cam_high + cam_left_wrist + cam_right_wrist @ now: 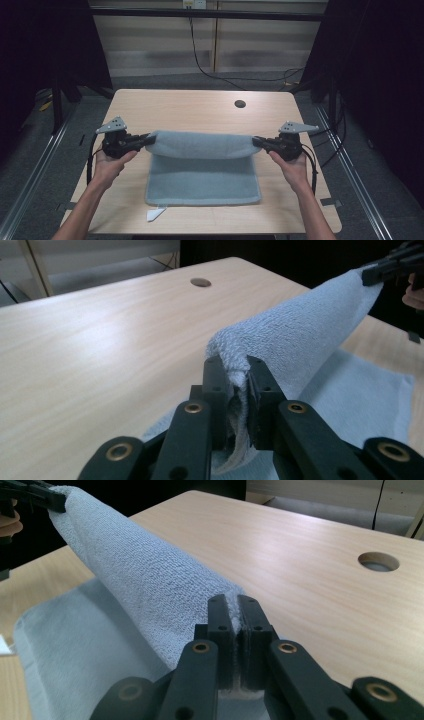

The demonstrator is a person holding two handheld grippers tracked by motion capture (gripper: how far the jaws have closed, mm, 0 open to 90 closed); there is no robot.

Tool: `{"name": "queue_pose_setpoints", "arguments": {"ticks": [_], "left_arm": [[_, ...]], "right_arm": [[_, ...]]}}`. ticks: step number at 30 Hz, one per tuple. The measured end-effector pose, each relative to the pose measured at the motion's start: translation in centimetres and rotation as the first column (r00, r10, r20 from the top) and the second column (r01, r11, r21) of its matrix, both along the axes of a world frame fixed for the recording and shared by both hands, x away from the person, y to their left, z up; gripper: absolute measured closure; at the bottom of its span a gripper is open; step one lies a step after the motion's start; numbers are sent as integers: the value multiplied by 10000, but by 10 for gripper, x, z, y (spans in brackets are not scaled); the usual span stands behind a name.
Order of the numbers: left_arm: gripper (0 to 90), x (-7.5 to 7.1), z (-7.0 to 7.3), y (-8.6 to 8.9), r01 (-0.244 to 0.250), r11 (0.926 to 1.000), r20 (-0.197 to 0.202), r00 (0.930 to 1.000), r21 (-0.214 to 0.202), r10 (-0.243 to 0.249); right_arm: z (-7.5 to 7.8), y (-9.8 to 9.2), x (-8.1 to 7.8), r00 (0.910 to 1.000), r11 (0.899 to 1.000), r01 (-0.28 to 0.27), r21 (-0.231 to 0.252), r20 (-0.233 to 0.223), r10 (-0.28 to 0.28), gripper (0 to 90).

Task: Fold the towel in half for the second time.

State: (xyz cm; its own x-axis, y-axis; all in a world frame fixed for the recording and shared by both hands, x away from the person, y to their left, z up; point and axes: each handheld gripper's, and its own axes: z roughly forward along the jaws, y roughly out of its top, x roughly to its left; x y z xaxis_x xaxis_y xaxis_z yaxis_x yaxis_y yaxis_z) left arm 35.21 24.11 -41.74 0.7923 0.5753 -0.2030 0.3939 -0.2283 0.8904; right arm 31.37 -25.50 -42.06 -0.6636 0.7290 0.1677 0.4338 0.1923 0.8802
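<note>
The step in hand seems to be a fold of the towel. The left gripper and the right gripper each hold 1 far corner of it, and the far edge is lifted between them as a soft, rounded bulge, while the near part lies flat on the table.

In the left gripper view, the 2 black jaws of the left gripper are closed on a bunched corner of the towel, and the cloth runs away from the jaw tips toward the other gripper at the far end. In the right gripper view, the right gripper has its jaws pressed almost together, with only a thin layer of towel between them. From these jaws the roll goes up and to the left.

My judgement is that the next move calls for both grippers to carry the lifted edge toward the person at equal speed and equal height, so the edge comes down straight on the near edge. If 1 side goes faster, the fold will probably be crooked.

The towel is light blue-grey terry cloth with a fine looped surface, thick and limp. The table is pale wood with a smooth top, rounded corners and a round hole beyond the jaws. A small white label sticks out at the near left corner of the towel.
</note>
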Motion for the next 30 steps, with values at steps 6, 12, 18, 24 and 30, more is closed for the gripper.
{"name": "queue_pose_setpoints", "arguments": {"ticks": [6, 12, 18, 24, 30], "left_arm": [[813, -20, -6, 5, 417, 9988, -278, 9987, -269, -425], [810, -40, -18, 2, 751, 9972, -468, 9961, 42, -748], [803, -55, -37, 3, 1047, 9940, -1011, 9898, 331, -1009], [761, -78, -45, 17, 1084, 9938, -1225, 9869, 246, -1046], [603, -83, -46, 33, 280, 9973, -988, 9945, -672, -346]], "right_arm": [[-4, -1, -26, 9996, 9996, -263, -91, 29, 263, 861], [-11, -3, -46, 9992, 9988, -389, -297, -147, 384, 858], [-31, -2, -61, 9958, 9968, -570, -569, -742, 527, 847], [-40, -1, -84, 9907, 9954, -859, -415, -1091, 810, 759], [-43, -11, -99, 9946, 9988, -454, 182, -927, 469, 640]]}}
